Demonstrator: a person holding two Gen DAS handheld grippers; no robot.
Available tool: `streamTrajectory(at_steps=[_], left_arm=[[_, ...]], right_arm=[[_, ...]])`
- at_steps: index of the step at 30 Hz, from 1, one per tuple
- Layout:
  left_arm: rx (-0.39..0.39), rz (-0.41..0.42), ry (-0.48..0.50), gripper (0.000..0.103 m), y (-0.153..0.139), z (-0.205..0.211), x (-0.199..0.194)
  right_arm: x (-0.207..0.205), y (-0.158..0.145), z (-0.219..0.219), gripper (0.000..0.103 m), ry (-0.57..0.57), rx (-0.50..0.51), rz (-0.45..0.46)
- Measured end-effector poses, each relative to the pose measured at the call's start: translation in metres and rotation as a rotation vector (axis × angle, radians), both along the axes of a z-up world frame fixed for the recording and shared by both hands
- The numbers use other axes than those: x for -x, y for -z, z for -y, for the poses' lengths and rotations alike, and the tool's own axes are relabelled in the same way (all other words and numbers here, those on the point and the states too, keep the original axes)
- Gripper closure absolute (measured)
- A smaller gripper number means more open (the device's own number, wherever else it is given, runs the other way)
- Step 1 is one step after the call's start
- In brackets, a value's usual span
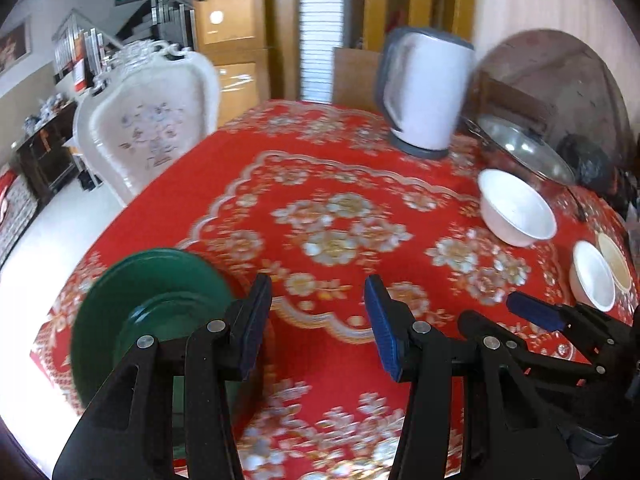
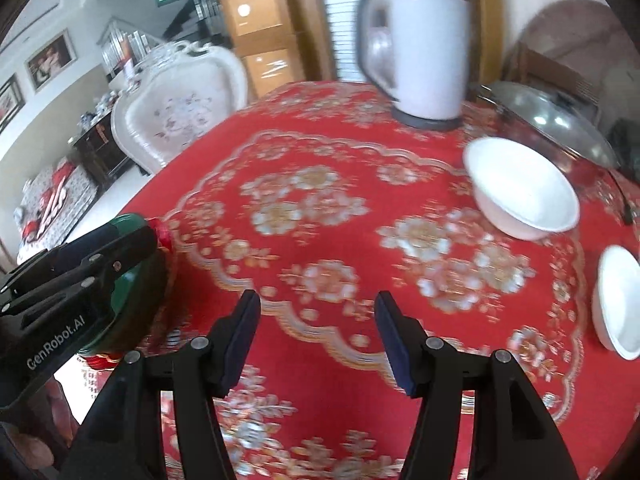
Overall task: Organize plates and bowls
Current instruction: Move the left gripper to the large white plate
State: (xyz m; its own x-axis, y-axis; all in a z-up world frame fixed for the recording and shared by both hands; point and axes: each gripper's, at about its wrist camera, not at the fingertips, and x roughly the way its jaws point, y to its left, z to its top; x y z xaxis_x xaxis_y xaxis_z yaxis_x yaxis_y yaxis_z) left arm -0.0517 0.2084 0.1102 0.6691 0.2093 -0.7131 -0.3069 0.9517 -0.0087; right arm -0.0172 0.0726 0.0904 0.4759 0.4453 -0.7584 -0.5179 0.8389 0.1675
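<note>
Both sets of fingers apart, empty. Large white bowl (image 2: 524,190) far right: probably stiff, slick, breakable; best pinched at the rim.

Plates (image 1: 160,300) lie left on the table (image 1: 340,340); bowls (image 1: 516,208) right (kettle (image 1: 424,92) behind).

Two hand-held grippers hang side by side, both angled steeply downward. The left gripper (image 1: 318,326) holds its blue-padded jaws apart with nothing between them. Beside it, the right gripper (image 2: 318,344) also stands parted and empty, jaws spread slightly wider.
</note>
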Motion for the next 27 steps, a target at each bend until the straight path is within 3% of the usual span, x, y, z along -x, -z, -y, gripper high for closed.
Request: streamTrajectory(at_steps=[6, 13, 27], left_arm=[[0.009, -0.026, 0.062, 0.055, 0.008, 0.032, -0.029], [0.075, -0.062, 0.144, 0.055, 0.018, 0.064, -0.065], [0.101, -0.074, 0.217, 0.055, 0.012, 0.108, -0.151]], right_arm=[[-0.016, 0.004, 0.038, 0.043, 0.066, -0.007, -0.016], [-0.039, 0.013, 0.078, 0.043, 0.146, -0.019, -0.041], [-0.105, 0.014, 0.151, 0.043, 0.309, -0.047, -0.072]])
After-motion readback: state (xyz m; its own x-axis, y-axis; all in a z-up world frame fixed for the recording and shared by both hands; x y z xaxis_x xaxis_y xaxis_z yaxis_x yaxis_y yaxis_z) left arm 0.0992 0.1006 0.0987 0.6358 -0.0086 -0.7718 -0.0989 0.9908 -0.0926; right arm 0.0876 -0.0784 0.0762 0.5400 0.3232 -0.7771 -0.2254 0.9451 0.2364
